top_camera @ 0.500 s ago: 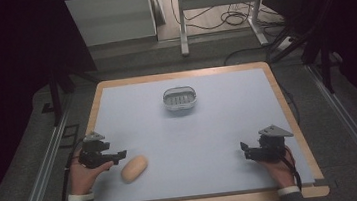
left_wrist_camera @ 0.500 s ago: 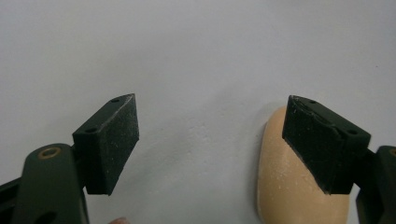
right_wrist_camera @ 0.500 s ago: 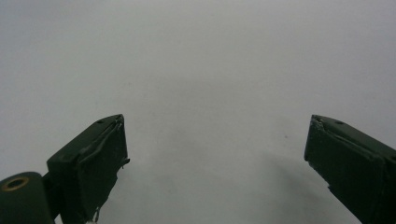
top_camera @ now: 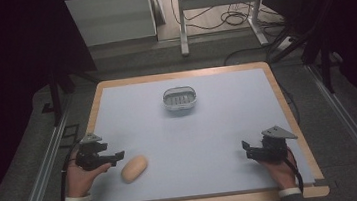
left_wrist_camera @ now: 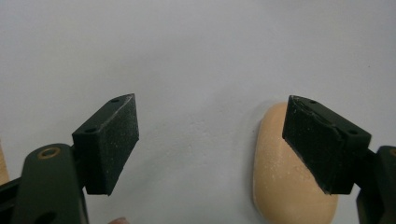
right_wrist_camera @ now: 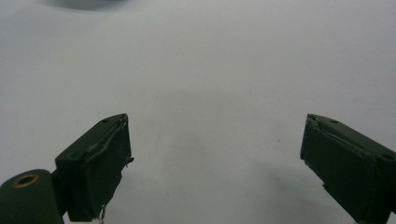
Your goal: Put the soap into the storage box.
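- My left hand-held gripper (top_camera: 117,156) sits at the near left of the surface (top_camera: 229,125), jaws spread wide and holding nothing.
- The tan oval bar (top_camera: 134,168) lies flat on the surface just to the right of that gripper's tips, near but not touching as far as I can tell.
- In the left gripper view the bar (left_wrist_camera: 285,186) sits off-centre, partly behind the right-hand jaw rather than between the 2 jaws.
- Its long axis runs slantwise, the far end tipped toward the right.
- My left hand is clearly nearer; my right hand-held gripper (top_camera: 247,149) rests well apart at the near right, also wide open and empty.
- The small grey slotted dish (top_camera: 180,99) stands toward the far side, well apart from both.
- The bar's near end is cut off in the left gripper view.
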Available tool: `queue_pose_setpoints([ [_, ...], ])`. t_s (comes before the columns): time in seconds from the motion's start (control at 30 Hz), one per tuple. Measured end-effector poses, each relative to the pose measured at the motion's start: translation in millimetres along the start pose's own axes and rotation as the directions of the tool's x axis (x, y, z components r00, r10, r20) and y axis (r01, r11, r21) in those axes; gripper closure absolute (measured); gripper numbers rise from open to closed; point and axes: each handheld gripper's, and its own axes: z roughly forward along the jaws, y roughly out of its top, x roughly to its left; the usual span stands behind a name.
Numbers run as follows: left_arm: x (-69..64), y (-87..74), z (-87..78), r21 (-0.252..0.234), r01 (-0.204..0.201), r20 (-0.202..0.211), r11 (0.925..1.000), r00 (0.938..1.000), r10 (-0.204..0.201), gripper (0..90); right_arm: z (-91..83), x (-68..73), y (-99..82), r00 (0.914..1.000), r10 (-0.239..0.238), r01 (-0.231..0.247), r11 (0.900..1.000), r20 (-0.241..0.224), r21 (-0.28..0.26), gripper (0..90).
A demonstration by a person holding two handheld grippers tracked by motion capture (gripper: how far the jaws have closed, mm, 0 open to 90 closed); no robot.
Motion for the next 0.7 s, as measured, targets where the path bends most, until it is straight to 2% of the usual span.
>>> queue_pose_setpoints([
  [0.43,3.1,0.3,5.5,0.019,0.003,-0.005,0.9998,1.0,-0.003,18.5,-2.2,-0.4,-0.9,0.9999,0.009,-0.009,0.9997,0.011,-0.021,9.4],
  [0.7,1.5,6.6,6.6,0.073,-0.012,-0.011,0.9972,0.9998,0.013,18.6,-1.6,-0.8,-0.8,0.9999,0.012,-0.012,0.9998,0.008,-0.017,9.4],
])
